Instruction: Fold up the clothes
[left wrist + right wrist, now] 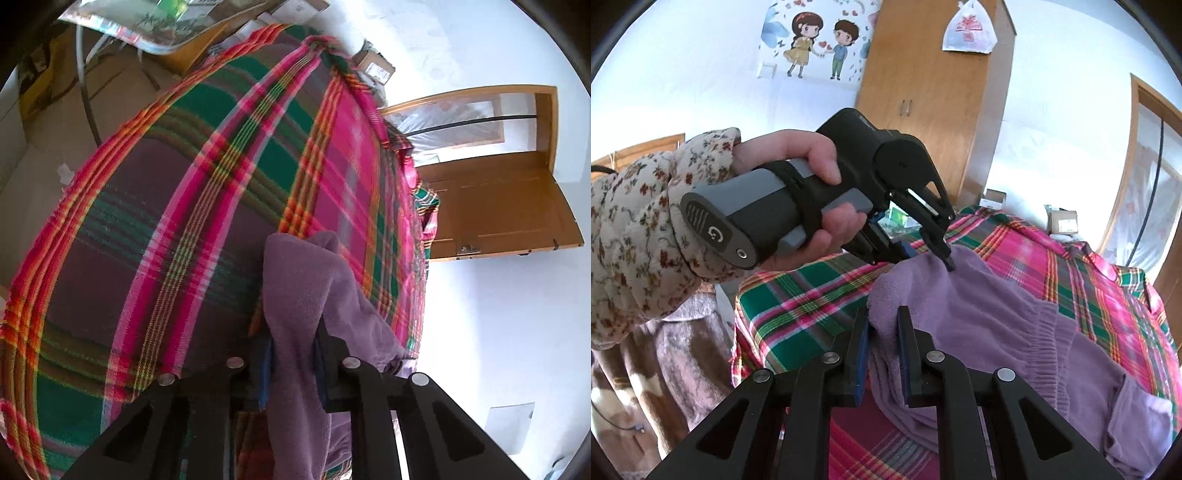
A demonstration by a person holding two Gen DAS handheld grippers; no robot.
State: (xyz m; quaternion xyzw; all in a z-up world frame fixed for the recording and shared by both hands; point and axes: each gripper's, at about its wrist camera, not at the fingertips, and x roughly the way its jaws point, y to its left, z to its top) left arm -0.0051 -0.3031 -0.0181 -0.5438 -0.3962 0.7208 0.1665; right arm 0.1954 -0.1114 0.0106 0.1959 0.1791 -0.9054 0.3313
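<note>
Left gripper [293,354]: clamped on purple fleece garment [299,295], lifting one corner.
Right gripper [882,347]: pinching the neighbouring edge, so the fold stays even.
Plaid blanket [1108,295]: my folding surface.

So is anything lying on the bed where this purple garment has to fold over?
Nothing visible. Both grippers, left and right, already pinch the purple garment, and the plaid bedspread ahead looks bare. Boxes sit only at the far edge.
</note>
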